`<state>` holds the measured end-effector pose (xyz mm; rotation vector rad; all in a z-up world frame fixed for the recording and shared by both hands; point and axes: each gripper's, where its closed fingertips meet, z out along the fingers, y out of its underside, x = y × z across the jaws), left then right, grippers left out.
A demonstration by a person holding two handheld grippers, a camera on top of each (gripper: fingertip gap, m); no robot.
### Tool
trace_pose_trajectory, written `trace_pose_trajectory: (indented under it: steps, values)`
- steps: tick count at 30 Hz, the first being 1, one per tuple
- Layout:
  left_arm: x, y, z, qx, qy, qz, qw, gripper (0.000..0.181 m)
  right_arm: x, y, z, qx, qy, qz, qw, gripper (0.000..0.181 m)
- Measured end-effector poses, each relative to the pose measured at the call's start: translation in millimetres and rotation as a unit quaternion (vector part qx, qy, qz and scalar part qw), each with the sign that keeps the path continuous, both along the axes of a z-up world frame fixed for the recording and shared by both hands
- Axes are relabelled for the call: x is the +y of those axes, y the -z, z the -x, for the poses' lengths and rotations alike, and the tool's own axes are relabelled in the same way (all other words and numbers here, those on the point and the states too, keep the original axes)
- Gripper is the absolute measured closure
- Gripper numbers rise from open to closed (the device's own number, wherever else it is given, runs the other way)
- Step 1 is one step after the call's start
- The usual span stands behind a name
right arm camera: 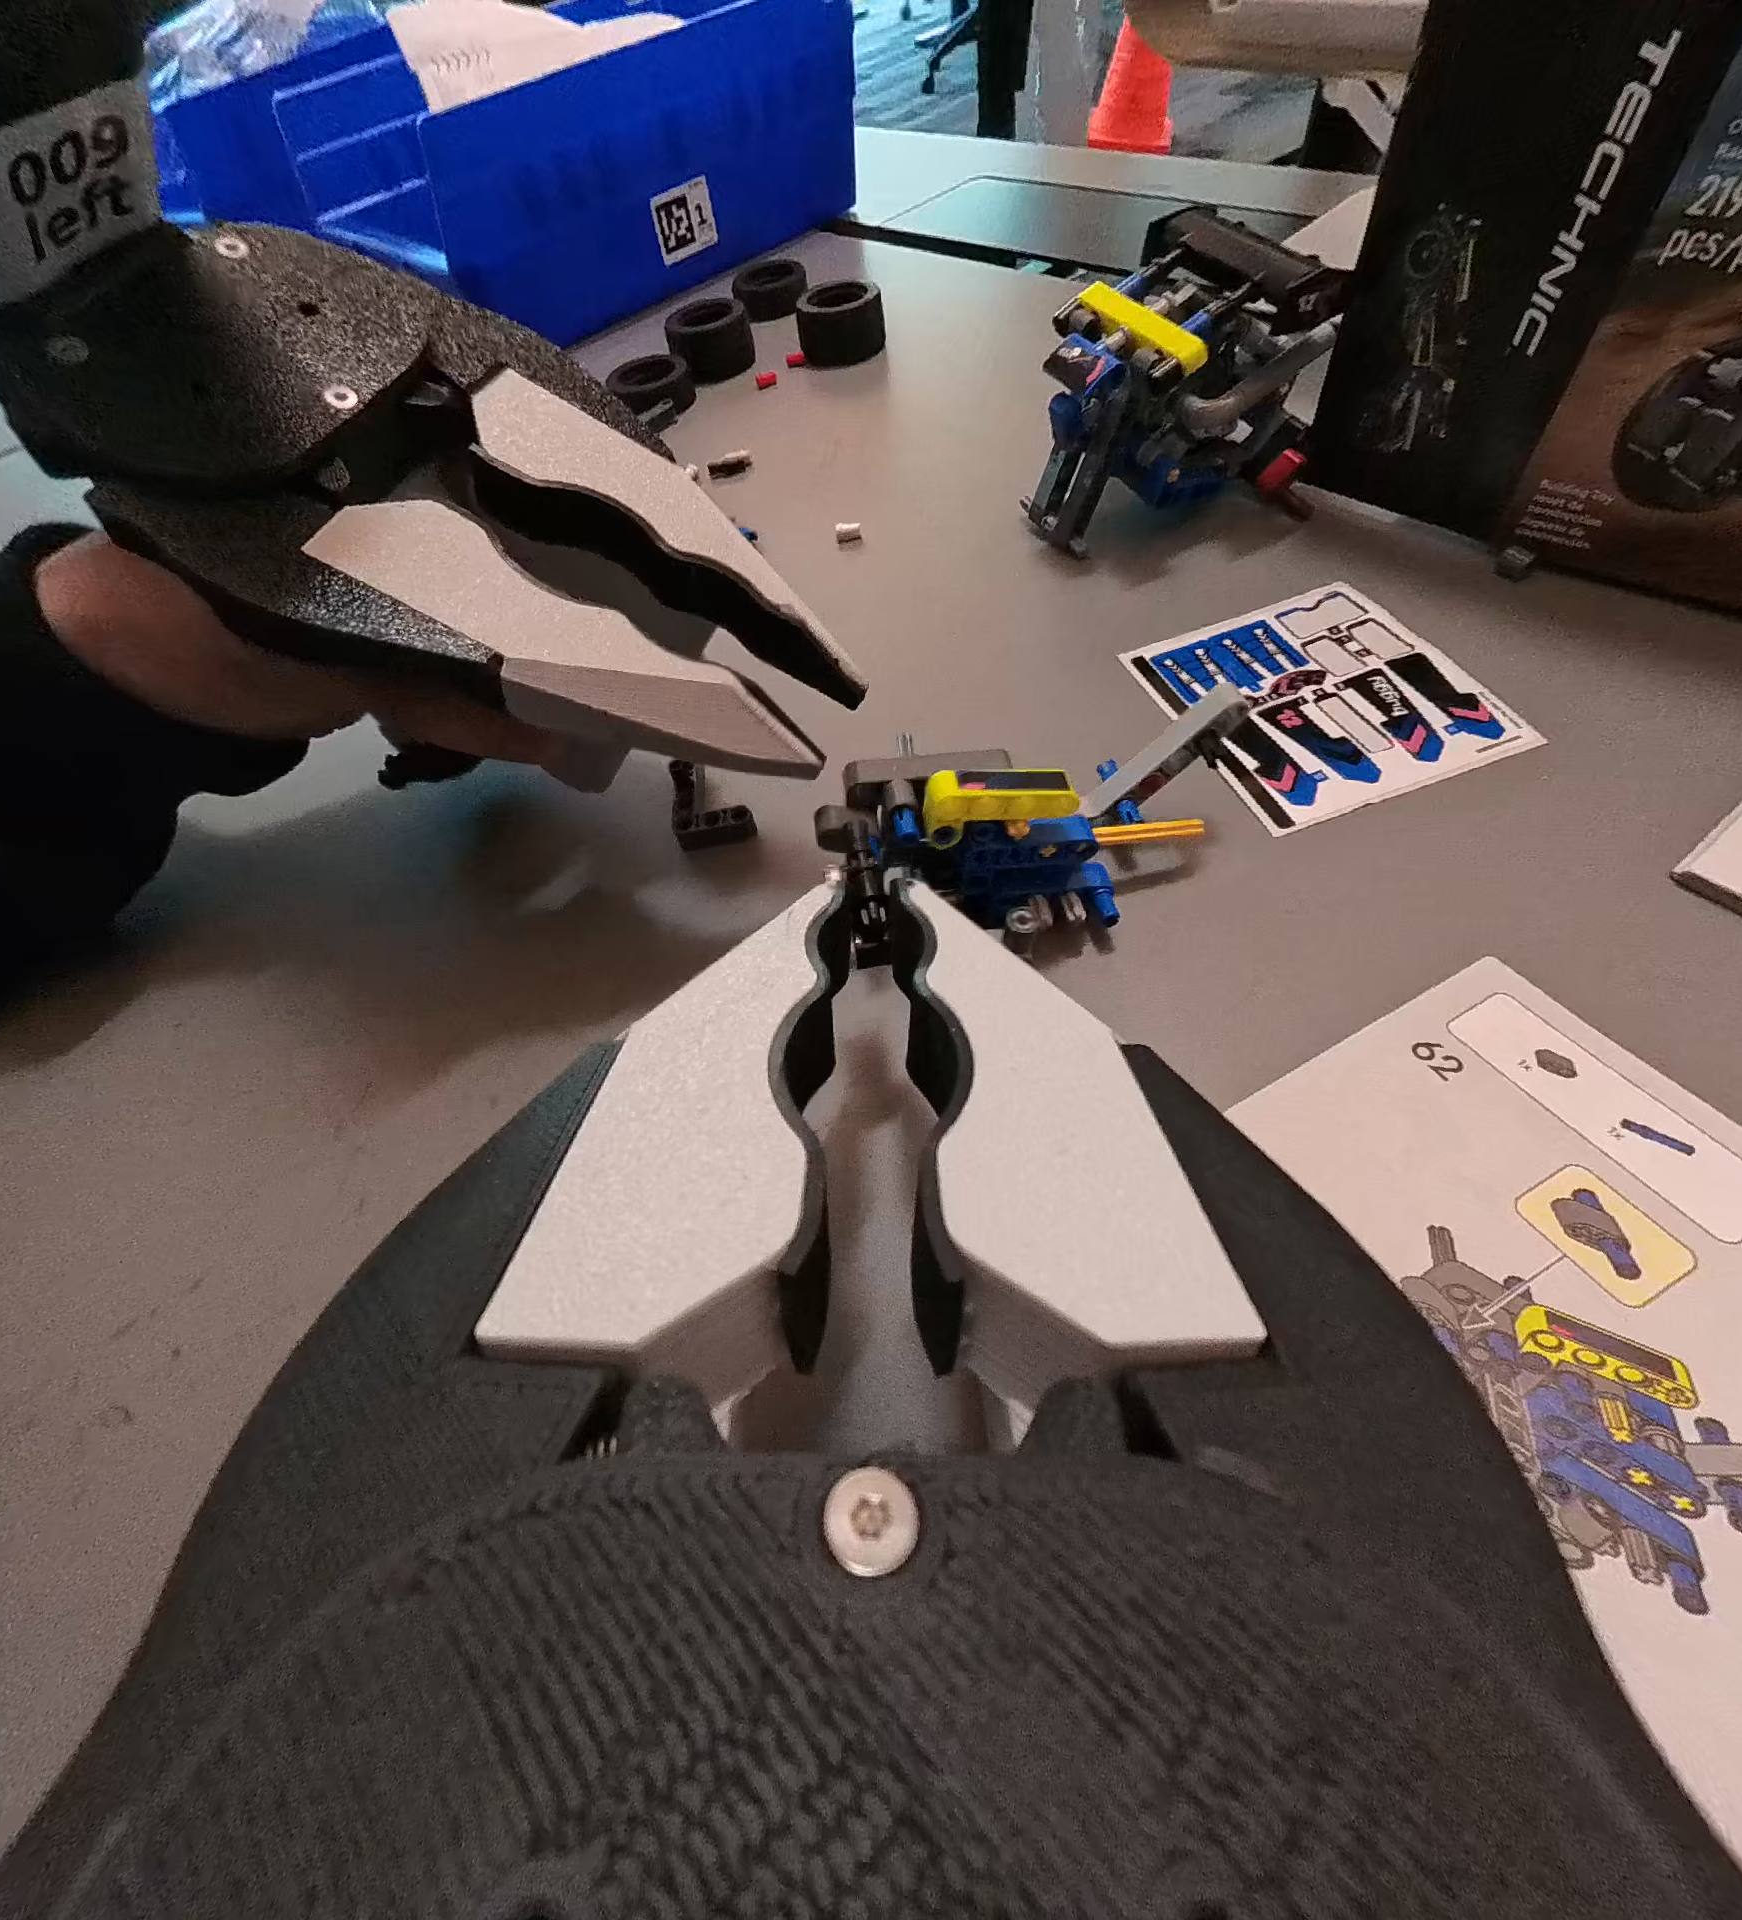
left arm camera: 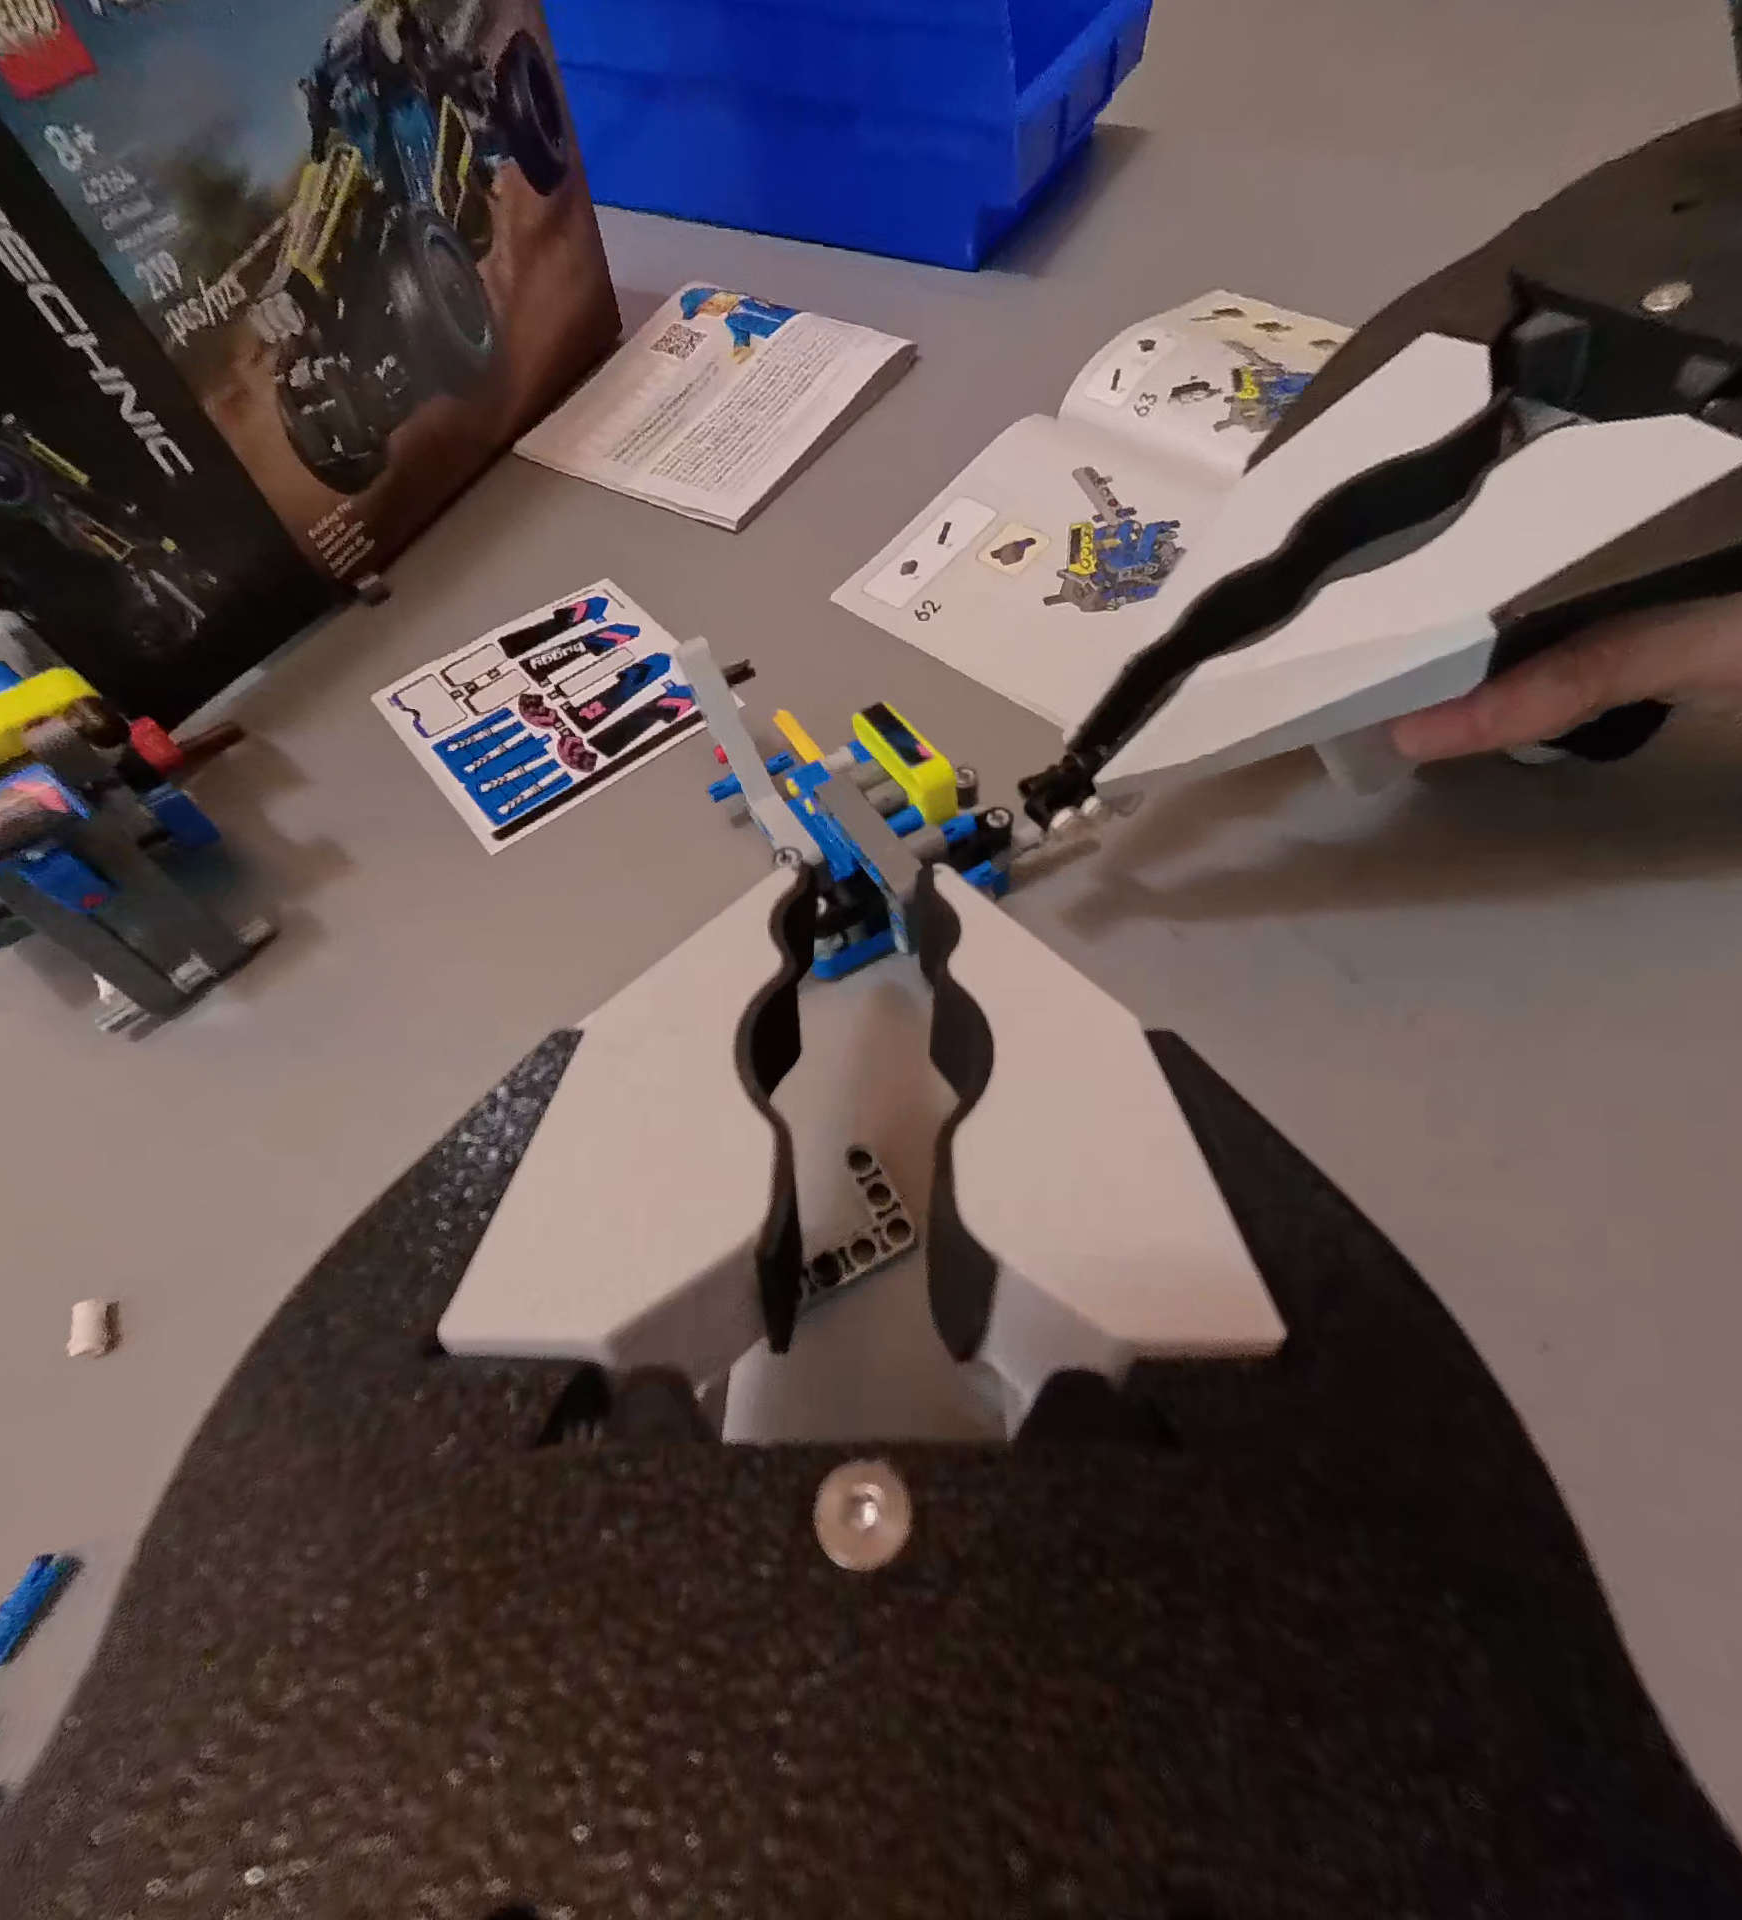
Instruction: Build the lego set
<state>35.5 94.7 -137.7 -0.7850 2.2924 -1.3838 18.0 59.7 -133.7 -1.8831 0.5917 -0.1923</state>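
A small blue, grey and yellow lego assembly [right arm camera: 992, 831] is seen on the grey table. A larger blue-and-yellow build [right arm camera: 1168, 384] is set beside the box.

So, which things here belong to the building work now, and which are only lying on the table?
In use:
small blue and yellow assembly
black part in right tongs
left tongs
open instruction booklet

Lying about:
four tyres
sticker sheet
set box
blue bin

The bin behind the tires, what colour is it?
Blue: the bin shows best in the right wrist view, behind the black tires.
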Motion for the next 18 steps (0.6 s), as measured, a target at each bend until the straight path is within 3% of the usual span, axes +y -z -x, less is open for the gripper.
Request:
trace_pose_trajectory:
  steps: [9,18]
  values:
    - [4.8,-3.1,-4.2,0.057,-0.020,0.011,0.998,0.165,-7.0,-3.7,-0.4,0.033,-0.002,-0.035,0.999,0.176]
    - [7.2,5.5,11.8,0.075,-0.045,0.000,0.996,0.164,-8.3,9.3,3.2,0.022,-0.006,0.022,1.000,0.176]
